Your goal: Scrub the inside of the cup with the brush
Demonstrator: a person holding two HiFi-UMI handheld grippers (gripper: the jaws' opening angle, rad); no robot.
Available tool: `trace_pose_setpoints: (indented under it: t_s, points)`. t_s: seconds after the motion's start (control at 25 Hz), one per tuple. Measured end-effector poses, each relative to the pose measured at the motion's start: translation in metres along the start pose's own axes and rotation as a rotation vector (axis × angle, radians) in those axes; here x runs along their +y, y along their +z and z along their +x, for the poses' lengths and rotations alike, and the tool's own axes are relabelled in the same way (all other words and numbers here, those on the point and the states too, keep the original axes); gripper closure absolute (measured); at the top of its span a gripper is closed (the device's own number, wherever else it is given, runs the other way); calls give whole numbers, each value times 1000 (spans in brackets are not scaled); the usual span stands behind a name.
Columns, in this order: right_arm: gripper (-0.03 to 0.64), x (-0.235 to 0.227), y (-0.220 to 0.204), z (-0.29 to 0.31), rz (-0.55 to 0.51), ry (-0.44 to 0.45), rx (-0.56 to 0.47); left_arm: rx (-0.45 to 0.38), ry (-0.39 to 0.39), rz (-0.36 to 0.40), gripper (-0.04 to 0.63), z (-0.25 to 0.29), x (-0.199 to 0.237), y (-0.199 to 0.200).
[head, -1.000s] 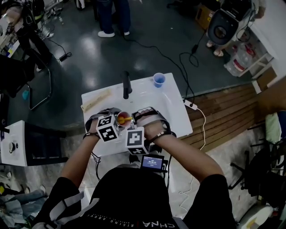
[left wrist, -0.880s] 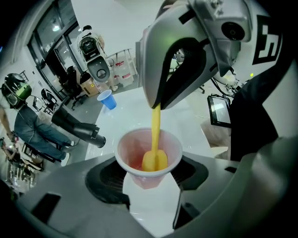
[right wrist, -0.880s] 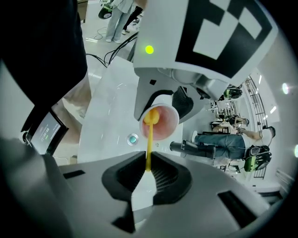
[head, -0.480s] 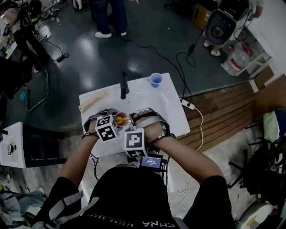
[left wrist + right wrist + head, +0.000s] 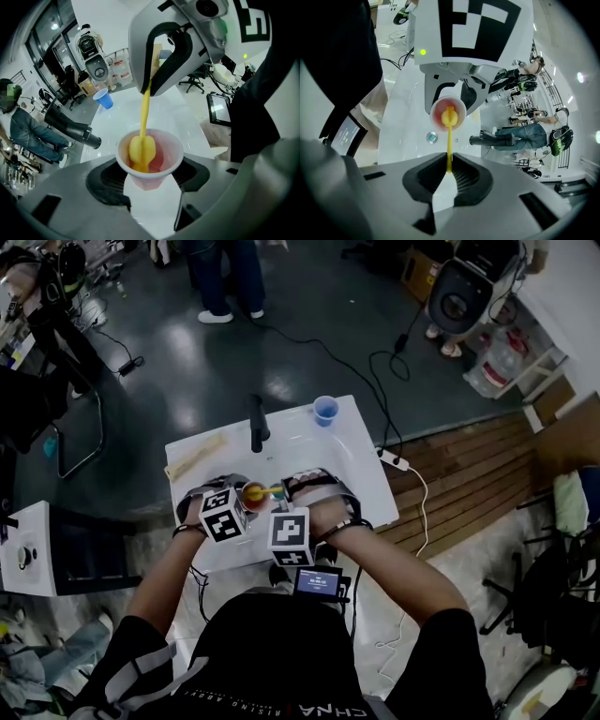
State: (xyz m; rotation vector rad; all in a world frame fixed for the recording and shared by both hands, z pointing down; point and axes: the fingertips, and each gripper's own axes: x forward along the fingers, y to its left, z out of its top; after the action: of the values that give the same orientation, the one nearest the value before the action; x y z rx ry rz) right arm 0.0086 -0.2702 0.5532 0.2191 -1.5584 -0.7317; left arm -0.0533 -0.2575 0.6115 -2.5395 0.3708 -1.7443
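A small pink cup (image 5: pixel 152 161) with a white rim is held between the black pads of my left gripper (image 5: pixel 149 180), which is shut on it; the head view shows this cup (image 5: pixel 254 495) just above the white table. A yellow brush (image 5: pixel 142 149) has its foam head down inside the cup and its thin handle (image 5: pixel 449 150) runs up to my right gripper (image 5: pixel 449 174), which is shut on the handle's end. Seen from the right gripper view, the cup (image 5: pixel 447 114) faces the camera with the brush head in its mouth. Both grippers (image 5: pixel 262 521) stand side by side at the table's near edge.
A blue cup (image 5: pixel 325 410) stands at the far right of the white table (image 5: pixel 337 460). A black cylinder-shaped tool (image 5: pixel 255 422) lies at the far middle, a pale wooden strip (image 5: pixel 195 456) at the far left. A small screen (image 5: pixel 317 582) sits at the near edge. Cables cross the floor; a person stands beyond.
The right gripper has rolled slightly with the brush handle. The cup and left gripper have stayed in place.
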Motion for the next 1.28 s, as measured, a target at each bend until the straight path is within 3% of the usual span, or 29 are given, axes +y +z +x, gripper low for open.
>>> trace_pose_setpoints:
  t_s: [0.32, 0.8, 1.28]
  points:
    - [574, 17, 10, 0, -18, 28, -31, 13, 2, -10, 314, 0, 5, -7]
    - [574, 4, 24, -16, -10, -11, -79, 29, -7, -21, 314, 7, 5, -13]
    - [574, -5, 1, -7, 12, -24, -28, 26, -13, -8, 314, 7, -1, -8]
